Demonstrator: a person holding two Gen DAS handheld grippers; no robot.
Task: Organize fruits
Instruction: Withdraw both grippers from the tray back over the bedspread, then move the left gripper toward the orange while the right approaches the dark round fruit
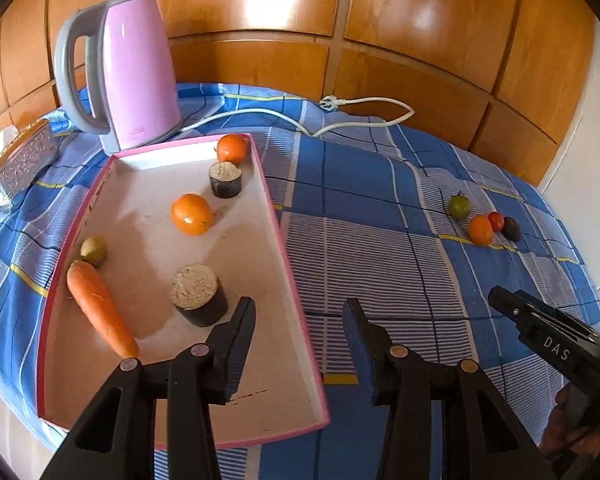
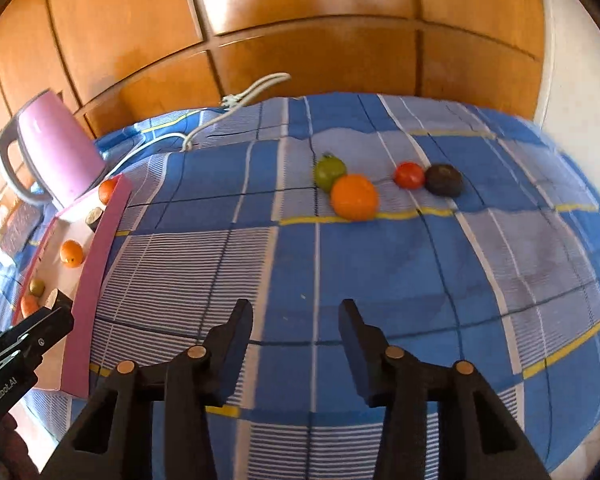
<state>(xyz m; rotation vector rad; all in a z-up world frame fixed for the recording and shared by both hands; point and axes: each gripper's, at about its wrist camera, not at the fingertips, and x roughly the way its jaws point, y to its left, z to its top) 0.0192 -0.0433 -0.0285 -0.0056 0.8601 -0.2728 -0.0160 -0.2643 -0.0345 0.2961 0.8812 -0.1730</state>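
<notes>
A pink-rimmed tray [image 1: 288,264] lies on the blue checked cloth. It holds two oranges [image 1: 191,214], a carrot [image 1: 100,308], a small green-brown fruit [image 1: 93,250] and two dark cut cylinders [image 1: 199,294]. My left gripper [image 1: 300,308] is open and empty over the tray's right rim. On the cloth to the right lie a green fruit [image 2: 329,171], an orange [image 2: 354,197], a red tomato [image 2: 409,175] and a dark round fruit [image 2: 444,179]. My right gripper [image 2: 296,312] is open and empty, above the cloth, short of that group.
A pink kettle [image 1: 134,76] stands behind the tray, its white cord and plug [image 1: 332,104] trailing across the cloth. A silver patterned box [image 1: 22,160] and a glass sit at the far left. Wooden panels stand behind.
</notes>
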